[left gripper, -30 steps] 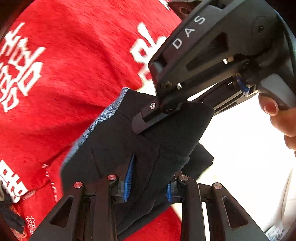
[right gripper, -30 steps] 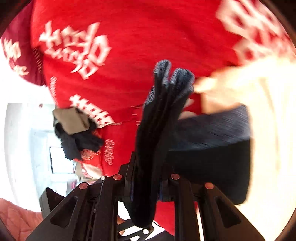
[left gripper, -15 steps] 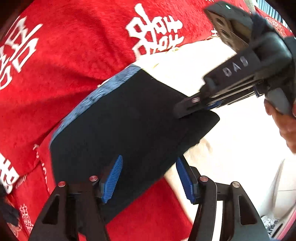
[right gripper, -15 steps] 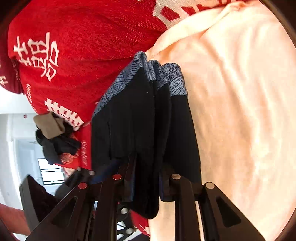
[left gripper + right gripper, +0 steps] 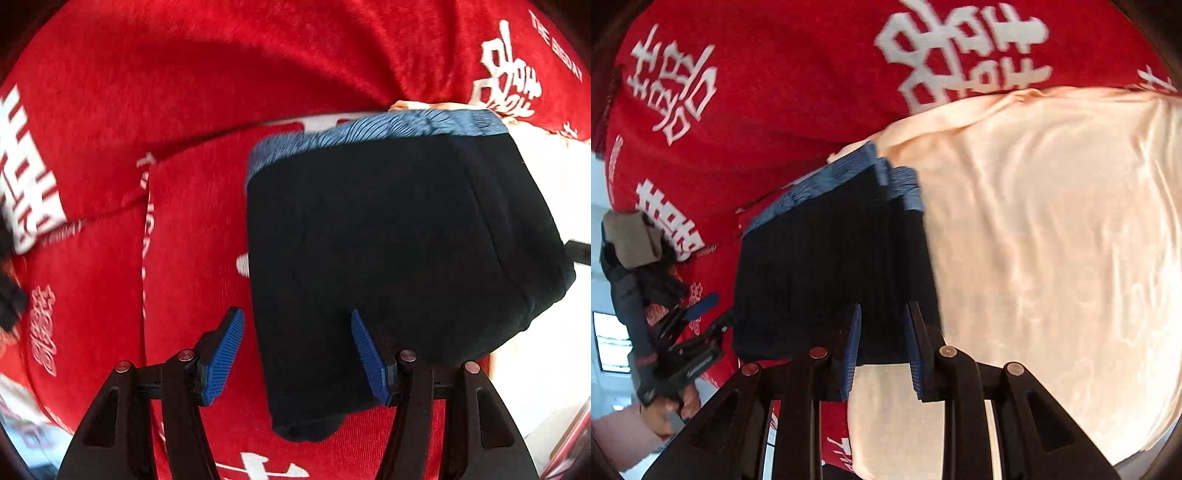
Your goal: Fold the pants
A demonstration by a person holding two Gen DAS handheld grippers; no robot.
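Left tool (image 5: 297, 345): jaws spread, level, pointing toward 12 o'clock; pad tips at the near edge of one folded pants (image 5: 399, 258). Right tool (image 5: 882, 343): jaws parted, not pinching, straddling the pants' near hem. Pants lie half on one red cloth (image 5: 184, 92), half on one cream garment (image 5: 1052, 240).

I see the folded pants (image 5: 399, 251) lying partly on the blanket (image 5: 147, 110) and partly on the sheet (image 5: 1052, 240) to their right. My left gripper (image 5: 297, 354) straddles their near-left corner; my right gripper (image 5: 882, 343) sits at their near edge.
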